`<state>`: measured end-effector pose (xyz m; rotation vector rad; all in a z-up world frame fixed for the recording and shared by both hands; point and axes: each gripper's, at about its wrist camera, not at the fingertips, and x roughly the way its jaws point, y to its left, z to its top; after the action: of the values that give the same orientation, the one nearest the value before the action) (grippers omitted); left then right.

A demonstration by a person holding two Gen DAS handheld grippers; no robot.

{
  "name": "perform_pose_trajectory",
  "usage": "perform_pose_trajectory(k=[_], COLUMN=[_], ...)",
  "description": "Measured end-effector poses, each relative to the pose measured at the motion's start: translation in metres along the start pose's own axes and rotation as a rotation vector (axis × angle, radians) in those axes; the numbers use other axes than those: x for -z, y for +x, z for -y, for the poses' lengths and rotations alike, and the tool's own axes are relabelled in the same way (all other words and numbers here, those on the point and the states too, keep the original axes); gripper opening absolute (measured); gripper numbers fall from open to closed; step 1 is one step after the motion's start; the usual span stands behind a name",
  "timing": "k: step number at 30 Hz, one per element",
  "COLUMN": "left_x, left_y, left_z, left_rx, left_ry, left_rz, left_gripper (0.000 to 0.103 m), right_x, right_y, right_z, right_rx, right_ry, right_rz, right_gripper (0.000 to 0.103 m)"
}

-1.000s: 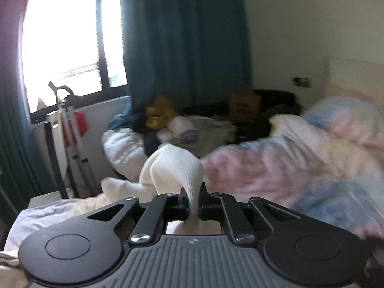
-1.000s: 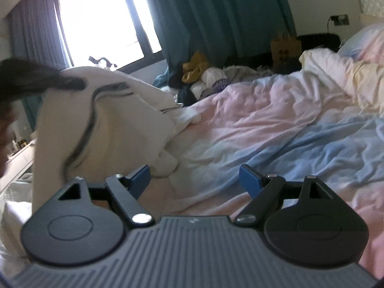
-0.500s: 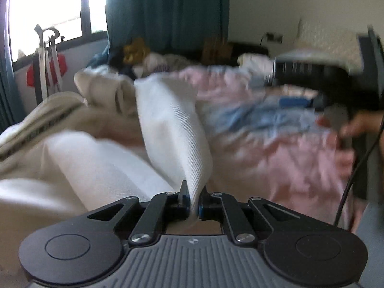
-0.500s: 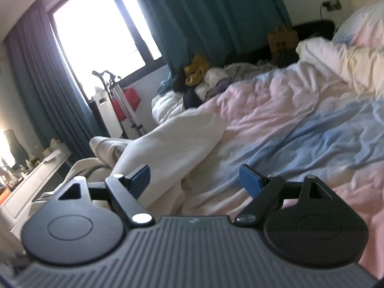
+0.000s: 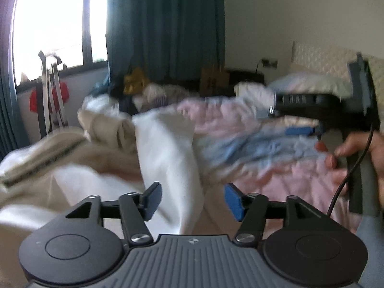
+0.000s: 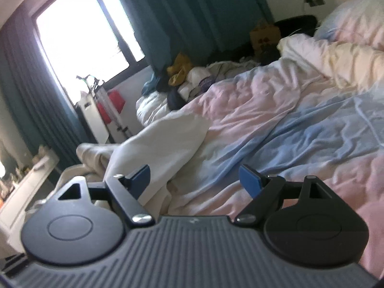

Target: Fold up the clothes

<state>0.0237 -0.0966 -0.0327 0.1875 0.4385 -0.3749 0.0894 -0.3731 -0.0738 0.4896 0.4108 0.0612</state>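
Observation:
A white garment [image 5: 168,153] lies crumpled on the pink and blue duvet [image 5: 276,168], with a cream garment with a dark stripe [image 5: 43,160] beside it on the left. My left gripper [image 5: 192,201] is open, and a fold of the white garment hangs loose between its blue pads without being pinched. My right gripper [image 6: 196,180] is open and empty above the duvet [image 6: 300,132], with the white garment [image 6: 163,141] just ahead to its left. The right gripper also shows in the left wrist view [image 5: 297,130], held by a hand.
A heap of other clothes [image 6: 192,79] lies at the far edge of the bed below the teal curtain [image 6: 192,16]. Pillows [image 6: 355,24] lie at the right. A white stand with a red item [image 6: 105,110] stands by the window.
My left gripper was shut on the white garment; it has opened and the fabric now hangs free. My right gripper stayed open and tilted a little.

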Motion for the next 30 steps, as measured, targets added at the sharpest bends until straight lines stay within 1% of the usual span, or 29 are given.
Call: perform_pose_trajectory(k=[3,5,6,7,11,13,14,16,18,20,22,24,25,27,29,30], left_x=[-0.019,-0.039,-0.049,-0.058,-0.087,-0.096,-0.100,-0.104,-0.105,-0.103,-0.097,-0.091,-0.087,-0.081,-0.080,-0.080], left_y=[0.004,0.032,0.050,0.071,0.159,0.198,0.218,0.259,0.301,0.339,0.373,0.392,0.399,0.412,0.416,0.416], left_z=[0.006,0.014,0.019,0.024,0.043,0.057,0.062,0.067,0.068,0.064,0.057,0.053,0.052,0.050,0.051,0.053], left_rx=[-0.008,-0.018,-0.027,-0.035,-0.041,-0.051,-0.074,-0.126,-0.197,-0.269,-0.321,-0.348,-0.361,-0.382,-0.376,-0.360], left_ry=[0.013,0.044,0.066,0.079,0.114,0.163,0.187,0.195,0.207,0.222,0.209,0.218,0.228,0.245,0.247,0.243], left_rz=[0.039,0.023,0.007,-0.017,-0.133,-0.146,-0.156,-0.197,-0.241,-0.289,-0.353,-0.374,-0.379,-0.382,-0.364,-0.364], left_gripper=[0.064,0.064,0.064,0.061,0.060,0.060,0.060,0.060,0.060,0.060,0.061,0.065,0.069,0.070,0.061,0.040], right_x=[-0.006,-0.009,-0.009,-0.010,-0.009,-0.009,-0.008,-0.007,-0.006,-0.005,-0.002,0.000,0.001,0.002,0.004,0.004], right_y=[-0.007,-0.009,-0.009,-0.009,-0.002,0.003,0.005,0.010,0.016,0.023,0.031,0.038,0.040,0.045,0.049,0.051], right_z=[0.011,0.019,0.022,0.025,0.036,0.041,0.043,0.048,0.053,0.060,0.066,0.072,0.074,0.078,0.081,0.083], right_rx=[0.038,0.070,0.084,0.095,0.112,0.103,0.105,0.111,0.121,0.124,0.132,0.136,0.135,0.135,0.139,0.142], right_ry=[0.047,0.067,0.074,0.082,0.101,0.118,0.125,0.136,0.143,0.167,0.187,0.211,0.222,0.234,0.239,0.244], right_rz=[0.043,0.064,0.071,0.075,0.064,0.046,0.044,0.040,0.032,0.015,-0.005,-0.021,-0.026,-0.031,-0.036,-0.040], right_gripper=[0.083,0.083,0.083,0.083,0.083,0.083,0.083,0.083,0.083,0.083,0.083,0.083,0.083,0.083,0.083,0.083])
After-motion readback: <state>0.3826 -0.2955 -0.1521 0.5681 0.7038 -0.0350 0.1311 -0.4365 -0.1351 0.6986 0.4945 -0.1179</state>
